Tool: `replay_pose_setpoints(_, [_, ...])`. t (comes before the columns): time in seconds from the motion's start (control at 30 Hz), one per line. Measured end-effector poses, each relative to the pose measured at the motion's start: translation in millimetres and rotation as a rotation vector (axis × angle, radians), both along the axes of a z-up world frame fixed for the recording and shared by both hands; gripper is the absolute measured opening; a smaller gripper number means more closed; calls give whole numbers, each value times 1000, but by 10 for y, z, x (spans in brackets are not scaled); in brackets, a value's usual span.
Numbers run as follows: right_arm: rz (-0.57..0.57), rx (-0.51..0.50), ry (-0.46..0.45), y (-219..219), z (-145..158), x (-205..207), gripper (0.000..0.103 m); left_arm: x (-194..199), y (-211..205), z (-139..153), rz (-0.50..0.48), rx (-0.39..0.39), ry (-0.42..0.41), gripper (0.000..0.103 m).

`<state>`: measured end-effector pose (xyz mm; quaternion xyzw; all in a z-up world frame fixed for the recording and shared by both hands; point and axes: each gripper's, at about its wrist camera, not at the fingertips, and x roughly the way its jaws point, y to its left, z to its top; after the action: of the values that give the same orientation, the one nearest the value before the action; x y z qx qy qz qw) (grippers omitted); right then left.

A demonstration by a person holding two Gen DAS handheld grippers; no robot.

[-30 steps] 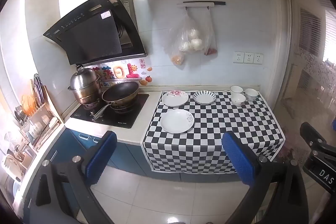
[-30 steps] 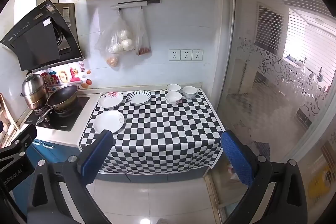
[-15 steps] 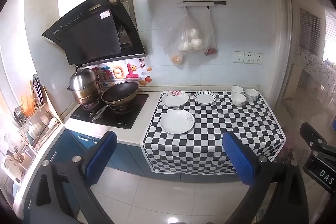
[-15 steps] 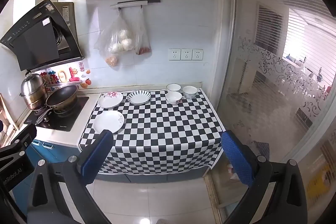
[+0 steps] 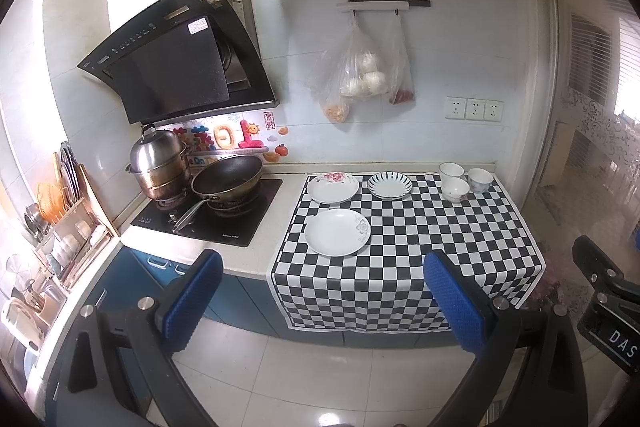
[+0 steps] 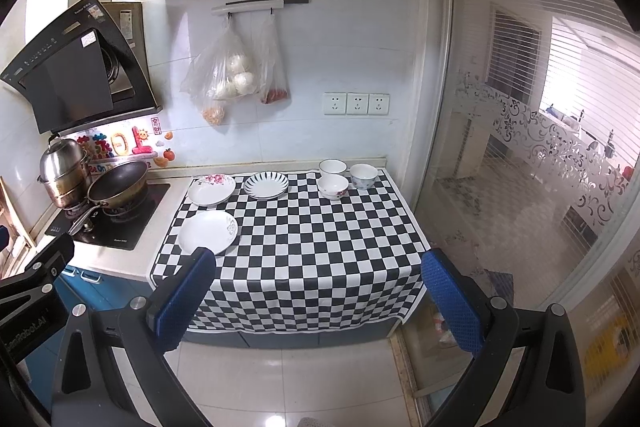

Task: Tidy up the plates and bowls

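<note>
Risk assessment, left to right. Steamer pot [image 5: 158, 163] and frying pan [image 5: 226, 179] occupy the hob at the left end of the bench [image 5: 256, 255]; the pan handle projects toward the front edge and, in my judgement, can be struck by a gripper swinging across to the plates. Checkered cloth [image 5: 420, 247] covers the working area and overhangs the front edge; a gripper catching that overhang can drag every dish on it. Glazed plates lying flat offer only a thin rim to pinch, so a shallow grasp is likely to slip. Stacking a plate off-centre, or nesting a bowl tilted, can chip the ware or tip the pile.

Gripper state: left gripper [image 5: 320, 299] is spread wide and carries nothing; right gripper [image 6: 320, 297] is likewise spread and carries nothing. Both hover in front of the bench, well apart from the dishes.

Count:
- Plates, three: front white plate [image 5: 338, 232] near the cloth's left edge; pink-flowered plate [image 5: 333, 188] behind it; blue-striped plate [image 5: 390, 185] just beside the flowered one.
- Bowls, three: rear-left bowl [image 5: 451, 171], front bowl [image 5: 455, 189] and right bowl [image 5: 480, 180], clustered closely at the back right; contact between them cannot be confirmed.
</note>
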<state>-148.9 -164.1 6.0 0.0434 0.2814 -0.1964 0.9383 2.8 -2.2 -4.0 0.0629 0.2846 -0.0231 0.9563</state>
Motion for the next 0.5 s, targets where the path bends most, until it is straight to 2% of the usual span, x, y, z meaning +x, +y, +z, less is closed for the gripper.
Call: replay_pose_setpoints(0.5, [4, 1, -1, -3, -12, 36, 103, 108, 20, -69, -3, 4, 8, 103])
